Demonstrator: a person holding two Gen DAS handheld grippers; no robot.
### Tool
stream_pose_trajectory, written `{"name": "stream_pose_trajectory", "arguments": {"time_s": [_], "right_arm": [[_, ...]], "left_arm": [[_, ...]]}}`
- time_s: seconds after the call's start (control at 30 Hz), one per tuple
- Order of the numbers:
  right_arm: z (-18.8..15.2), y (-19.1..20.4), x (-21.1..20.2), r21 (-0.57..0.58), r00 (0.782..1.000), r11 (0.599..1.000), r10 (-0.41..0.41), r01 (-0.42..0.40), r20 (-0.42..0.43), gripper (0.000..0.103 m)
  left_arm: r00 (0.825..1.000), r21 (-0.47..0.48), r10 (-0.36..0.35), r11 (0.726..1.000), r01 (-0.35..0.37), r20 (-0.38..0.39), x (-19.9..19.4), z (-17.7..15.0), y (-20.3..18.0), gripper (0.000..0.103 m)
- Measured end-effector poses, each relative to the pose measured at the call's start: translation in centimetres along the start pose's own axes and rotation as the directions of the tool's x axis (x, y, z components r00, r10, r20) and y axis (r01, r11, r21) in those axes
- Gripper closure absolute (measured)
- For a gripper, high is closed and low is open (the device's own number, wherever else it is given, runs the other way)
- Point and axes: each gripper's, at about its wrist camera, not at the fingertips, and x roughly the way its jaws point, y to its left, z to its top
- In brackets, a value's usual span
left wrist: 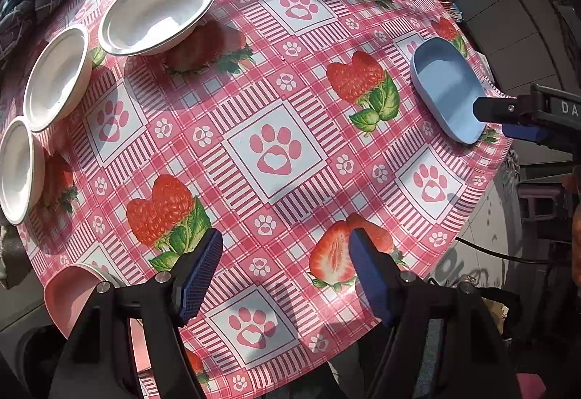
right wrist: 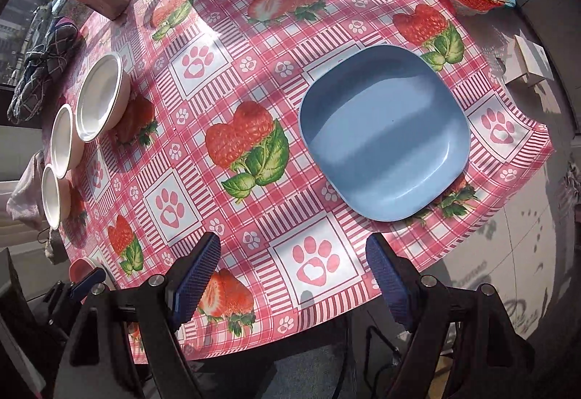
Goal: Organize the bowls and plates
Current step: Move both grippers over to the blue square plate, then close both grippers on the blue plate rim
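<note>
Three white bowls (left wrist: pixel 156 12) sit in a row well ahead and left of your left gripper (left wrist: pixel 285 275), each apart from the next, none stacked. Your left jaws stand wide with nothing between them. Your right gripper (right wrist: pixel 292 284) is equally wide and unloaded; the blue plate (right wrist: pixel 385 133) lies just ahead, slightly right of its jaws. A pink bowl (left wrist: pixel 70 293) sits beside your left finger. Judging by this, nothing is gathered yet; all sorting remains.
</note>
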Motion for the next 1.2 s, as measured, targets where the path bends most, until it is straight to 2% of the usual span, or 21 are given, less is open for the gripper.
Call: {"name": "stream_pose_trajectory", "arguments": {"time_s": [0.1,0.2,0.4,0.53,0.63,0.77,1.07,1.2], "right_arm": [[1.9,-3.4,-0.6,0.051,1.000,0.999,-0.019,0.018,0.018,0.020],[3.2,-6.1,-0.5,0.078,0.998,0.995,-0.055,0.053,0.023,0.020],[5.6,-9.9,0.0,0.065,0.994,0.992,-0.111,0.110,0.022,0.020],[7.3,-10.5,0.9,-0.038,0.986,0.986,-0.163,0.164,0.031,0.020],[8.7,-10.2,1.8,-0.137,0.980,0.970,-0.194,0.198,0.042,0.020],[10.1,-9.5,2.9,-0.255,0.979,0.945,-0.198,0.204,0.050,0.020],[11.9,-9.5,6.4,-0.362,0.982,0.916,-0.187,0.173,-0.002,0.020],[12.0,-9.5,7.4,-0.393,0.980,0.902,-0.200,0.178,-0.016,0.032]], "left_arm": [[1.000,0.001,-0.018,1.000,0.018,-0.025,1.1,2.1,-2.2,0.027],[0.999,-0.019,0.005,1.000,-0.006,-0.048,2.2,3.9,-4.1,0.028],[0.998,-0.095,-0.033,0.995,0.028,-0.051,3.6,7.3,-7.4,0.028],[0.999,-0.096,-0.021,0.995,0.017,-0.042,4.7,9.1,-9.4,0.028],[0.998,-0.137,-0.010,0.991,0.002,-0.058,6.1,10.0,-9.9,0.028],[0.997,-0.199,-0.001,0.980,-0.014,-0.075,7.8,11.1,-10.2,0.028],[0.994,-0.193,0.060,0.978,-0.078,-0.097,10.4,12.6,-11.9,0.028],[0.989,-0.195,0.102,0.973,-0.121,-0.109,11.3,13.0,-12.7,0.028]]}}
